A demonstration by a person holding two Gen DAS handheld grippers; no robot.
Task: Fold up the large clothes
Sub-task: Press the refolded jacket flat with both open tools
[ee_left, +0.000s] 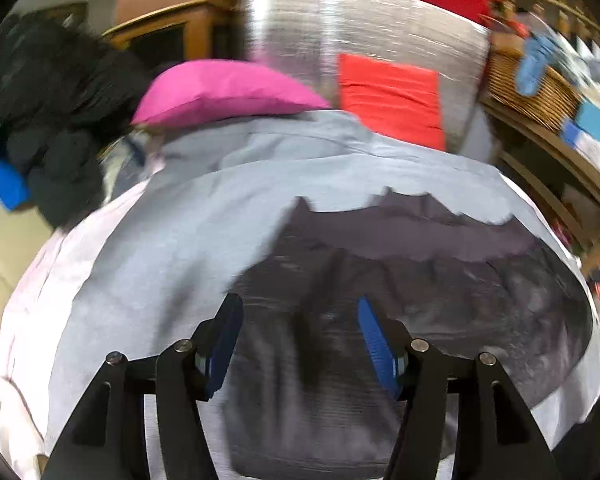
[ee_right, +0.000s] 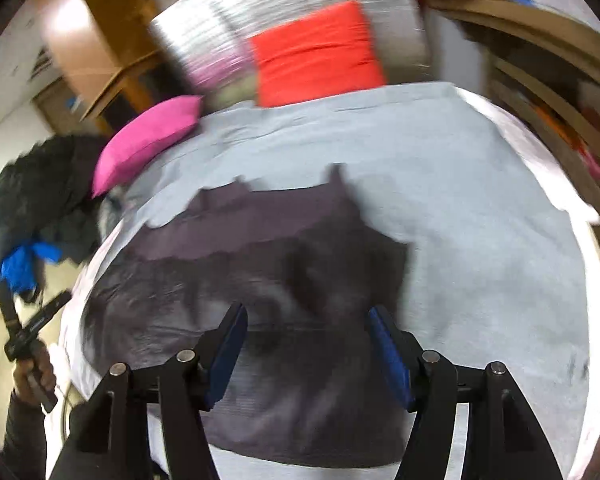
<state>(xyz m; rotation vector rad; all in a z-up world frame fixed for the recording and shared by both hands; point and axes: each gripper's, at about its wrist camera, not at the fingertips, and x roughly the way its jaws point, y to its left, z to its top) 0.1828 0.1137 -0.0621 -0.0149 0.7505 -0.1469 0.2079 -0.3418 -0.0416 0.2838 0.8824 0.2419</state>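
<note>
Both views motion-blurred. Dark garment (ee_left: pixel 400 280) lies spread on the grey sheet (ee_left: pixel 180 220) of the bed, partly folded I think: 1 lighter band overlaps its far edge. My left tongs (ee_left: pixel 300 344) are wide, holding nothing, above its near part. Right tongs (ee_right: pixel 308 344) also wide, empty, over the same garment. Pink pillow (ee_right: pixel 148 140) and red cushion (ee_right: pixel 316 52) sit at the head end, clear of the folding area. I judge both are positioned for an edge grab.

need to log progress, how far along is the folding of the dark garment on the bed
Done: the dark garment lies spread on the light sheet, apparently partly folded. In hand: nothing; the left gripper and right gripper hover open above it. Left: remaining folds.
</note>
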